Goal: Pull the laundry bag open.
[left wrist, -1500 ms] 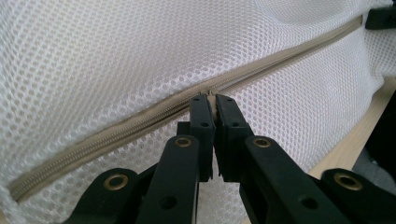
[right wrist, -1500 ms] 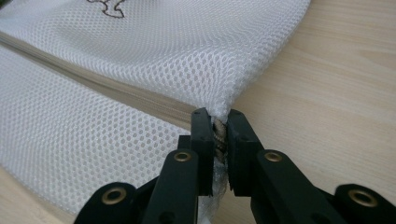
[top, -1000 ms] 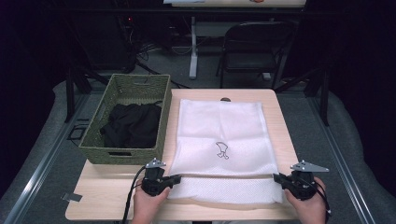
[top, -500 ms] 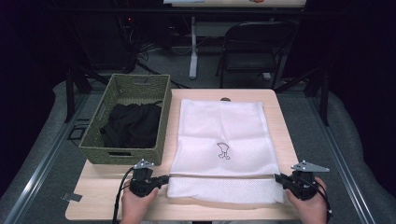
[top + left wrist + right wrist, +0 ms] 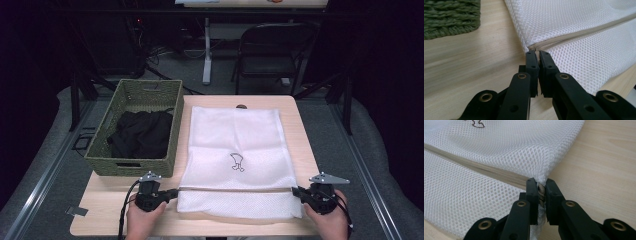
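White mesh laundry bag (image 5: 235, 150) lies flat on the table (image 5: 100, 210), just right of the green basket (image 5: 135, 100) holding dark clothing (image 5: 140, 137). Zipper (image 5: 584, 31) appears fully closed. Left gripper (image 5: 535, 53) pinched shut at zipper's end, likely on the pull; right gripper (image 5: 541, 183) clamps the opposite corner. Loading judged not yet begun.

A lab (dark), with floor cables (image 5: 165, 55) and folding chair (image 5: 272, 55).

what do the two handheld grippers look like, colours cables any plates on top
Both are black. The left gripper trails a black cable toward the table's near edge; the right gripper carries a grey three-cornered plate on top. Up close, the jaws are matte black bars with brass-coloured rivets.
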`<state>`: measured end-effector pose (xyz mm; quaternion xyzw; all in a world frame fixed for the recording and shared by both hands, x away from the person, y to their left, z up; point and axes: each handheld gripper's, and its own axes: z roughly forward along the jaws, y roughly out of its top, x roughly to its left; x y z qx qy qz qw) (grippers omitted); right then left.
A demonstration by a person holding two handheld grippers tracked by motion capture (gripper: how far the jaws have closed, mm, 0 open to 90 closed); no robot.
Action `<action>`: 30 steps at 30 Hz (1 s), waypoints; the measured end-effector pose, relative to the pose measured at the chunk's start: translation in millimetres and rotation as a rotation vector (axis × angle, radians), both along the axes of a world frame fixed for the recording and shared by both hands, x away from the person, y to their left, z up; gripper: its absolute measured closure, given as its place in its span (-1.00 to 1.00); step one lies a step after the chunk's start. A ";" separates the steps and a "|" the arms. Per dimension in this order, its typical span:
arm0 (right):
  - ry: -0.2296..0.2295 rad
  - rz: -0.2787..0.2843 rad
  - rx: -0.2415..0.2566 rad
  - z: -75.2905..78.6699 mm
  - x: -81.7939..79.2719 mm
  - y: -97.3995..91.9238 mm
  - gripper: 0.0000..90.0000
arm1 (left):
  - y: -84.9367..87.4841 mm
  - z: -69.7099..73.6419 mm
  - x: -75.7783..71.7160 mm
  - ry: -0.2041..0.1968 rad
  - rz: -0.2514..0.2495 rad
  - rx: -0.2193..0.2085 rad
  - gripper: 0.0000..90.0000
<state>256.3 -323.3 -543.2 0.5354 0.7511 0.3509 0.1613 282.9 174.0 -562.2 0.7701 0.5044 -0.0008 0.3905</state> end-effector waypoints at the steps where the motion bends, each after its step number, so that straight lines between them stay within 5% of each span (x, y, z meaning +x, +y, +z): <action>1: 0.010 0.002 0.002 -1.3 0.7 -0.7 0.84 | 1.0 -1.8 0.4 0.006 -0.010 0.001 0.93; 7: 0.059 0.018 0.001 -16.1 6.0 2.8 0.80 | 5.5 -5.6 -0.2 0.020 0.009 -0.026 0.93; 9: 0.055 0.025 -0.030 -17.4 6.9 7.4 0.76 | 5.7 -6.6 0.1 0.019 0.015 -0.010 0.93; 21: 0.057 0.031 -0.042 -22.4 8.7 7.7 0.58 | 5.1 -9.2 -1.4 0.012 0.016 0.020 0.85; 25: 0.034 0.028 -0.041 -22.1 7.3 7.1 0.37 | 4.7 -8.3 -1.2 0.003 0.013 0.010 0.60; 30: -0.075 0.050 -0.070 -17.5 4.3 8.7 0.04 | 3.9 -7.9 -0.6 -0.011 0.023 0.004 0.27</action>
